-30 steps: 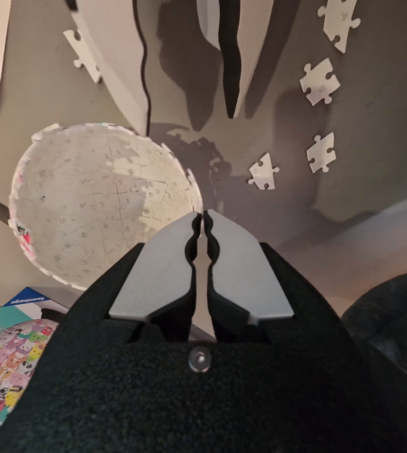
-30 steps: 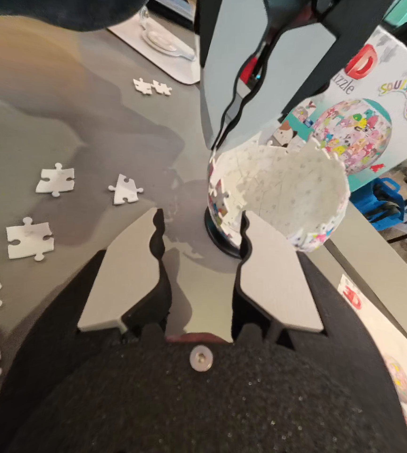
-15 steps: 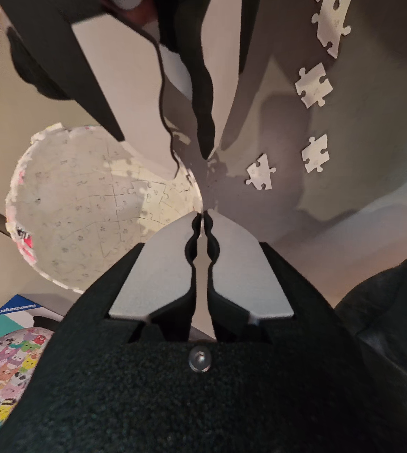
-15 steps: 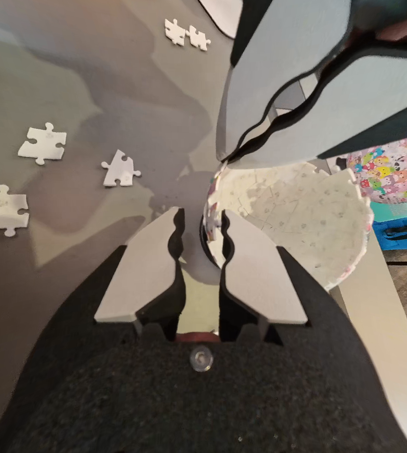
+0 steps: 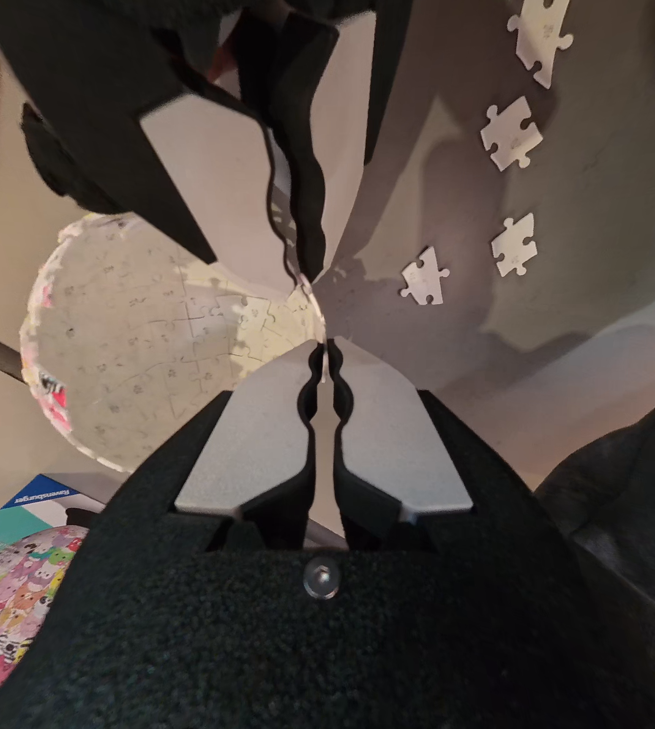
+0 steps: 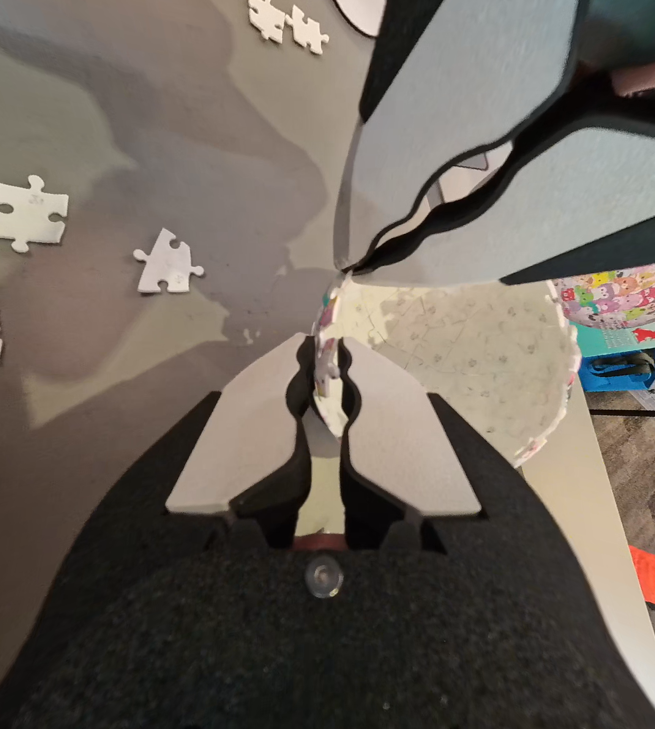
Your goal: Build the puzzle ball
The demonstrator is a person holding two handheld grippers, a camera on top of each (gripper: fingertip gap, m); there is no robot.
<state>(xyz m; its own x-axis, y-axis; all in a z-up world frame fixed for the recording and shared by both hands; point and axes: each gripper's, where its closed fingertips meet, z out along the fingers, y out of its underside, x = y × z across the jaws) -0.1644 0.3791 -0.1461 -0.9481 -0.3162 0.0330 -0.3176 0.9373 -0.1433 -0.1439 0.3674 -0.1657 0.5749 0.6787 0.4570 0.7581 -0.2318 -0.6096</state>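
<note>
Fingers of both the left gripper point(image 5: 323, 349) and right gripper point(image 6: 325, 361) pinch the half-built ball's point(image 5: 140, 347) rim at mid-frame. Squeezing hard could pop pieces loose onto the tabletop point(image 6: 120, 118).

Both wrist cameras look down, facing, sharing the half-built ball point(image 5: 152, 355).

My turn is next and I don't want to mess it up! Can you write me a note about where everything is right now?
Left gripper: shut, tips at the rim of the ball; I cannot tell if it holds a piece.
Right gripper: shut on the ball's rim.
Ball: an open half shell on the table, box near it.
Done: about half the ball.
Left: loose pieces lie white side up on the table; fit them on.
</note>
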